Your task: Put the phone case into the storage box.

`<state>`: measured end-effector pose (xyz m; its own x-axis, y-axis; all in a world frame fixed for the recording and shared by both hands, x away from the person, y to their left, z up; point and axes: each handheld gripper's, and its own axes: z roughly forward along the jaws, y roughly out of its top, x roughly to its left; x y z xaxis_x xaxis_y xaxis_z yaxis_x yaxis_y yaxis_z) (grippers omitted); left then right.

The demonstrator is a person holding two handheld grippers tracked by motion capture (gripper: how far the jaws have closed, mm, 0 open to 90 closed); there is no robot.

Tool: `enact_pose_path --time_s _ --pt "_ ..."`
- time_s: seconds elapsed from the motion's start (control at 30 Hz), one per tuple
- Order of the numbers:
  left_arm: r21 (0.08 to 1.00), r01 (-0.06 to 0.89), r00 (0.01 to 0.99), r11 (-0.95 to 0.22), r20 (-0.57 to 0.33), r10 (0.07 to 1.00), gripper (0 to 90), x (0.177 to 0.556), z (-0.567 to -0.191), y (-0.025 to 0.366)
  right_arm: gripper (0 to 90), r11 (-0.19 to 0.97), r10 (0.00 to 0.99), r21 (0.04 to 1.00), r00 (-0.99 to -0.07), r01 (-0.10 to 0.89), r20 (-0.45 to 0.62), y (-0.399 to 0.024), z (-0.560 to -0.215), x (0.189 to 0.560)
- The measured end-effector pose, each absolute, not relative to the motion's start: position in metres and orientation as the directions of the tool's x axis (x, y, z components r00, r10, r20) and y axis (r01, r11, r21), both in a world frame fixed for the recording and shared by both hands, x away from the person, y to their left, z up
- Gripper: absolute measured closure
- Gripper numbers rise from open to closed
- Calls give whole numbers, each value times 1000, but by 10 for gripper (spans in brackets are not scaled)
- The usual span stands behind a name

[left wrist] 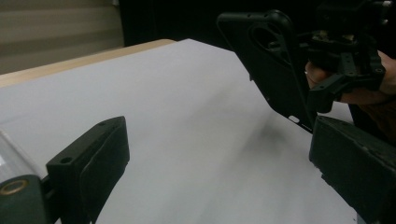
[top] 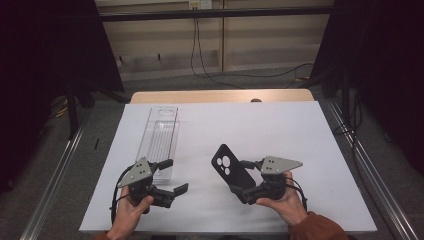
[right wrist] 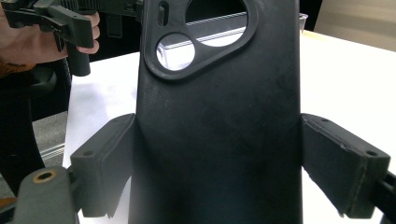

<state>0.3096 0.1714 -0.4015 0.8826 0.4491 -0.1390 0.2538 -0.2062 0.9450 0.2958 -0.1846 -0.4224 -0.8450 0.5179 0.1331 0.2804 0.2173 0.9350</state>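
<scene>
two things seem to matter in this job: a black phone case (top: 231, 172) and a clear plastic box (top: 161, 140) lying lengthwise on the white sheet (top: 280, 125) that covers the table. the pickup looks done. the right gripper (top: 248, 178) has its jaws clamped on the case's two long edges, as the right gripper view makes plain, with the case (right wrist: 217, 121) standing between the pads and its camera cut-outs at the far end. from the high view the case is lifted clear of the sheet, tilted, its camera end pointing up and toward the box.

the left gripper (top: 170, 176) has its jaws spread wide with nothing between them; it sits at the near end of the clear box, upper jaw just over the box's near edge (whether it touches the plastic i cannot tell). in the left gripper view the case (left wrist: 273, 65) hangs ahead and to the right, held by the other hand's gripper (left wrist: 343, 60).

what is left, as i judge it, is the larger half: bringing the case across to the box, or passing it to the free gripper, and setting it down inside. the box looks empty so far, and the case is well apart from it, so the work is roughly at its midpoint at best.
</scene>
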Motion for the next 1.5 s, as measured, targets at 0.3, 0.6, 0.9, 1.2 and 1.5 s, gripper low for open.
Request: enact_pose_path --time_s 0.3,0.6,0.9,1.2,1.5 --pt "943 262 894 -204 -157 420 24 321 -396 153 142 232 487 933 -863 275 133 -179 -424 296" --pt "936 255 908 -243 -146 392 34 333 -391 139 142 226 476 931 -867 285 149 -178 -427 305" --pt "919 249 946 -305 -164 278 55 338 -382 124 142 235 457 930 -877 283 151 -179 -428 306" --pt "906 203 966 -372 -124 225 55 344 -375 111 142 243 429 931 -891 273 149 -178 -427 304" --pt "889 202 974 -411 -138 179 51 352 -371 103 142 251 402 929 -902 271 154 -176 -427 303"
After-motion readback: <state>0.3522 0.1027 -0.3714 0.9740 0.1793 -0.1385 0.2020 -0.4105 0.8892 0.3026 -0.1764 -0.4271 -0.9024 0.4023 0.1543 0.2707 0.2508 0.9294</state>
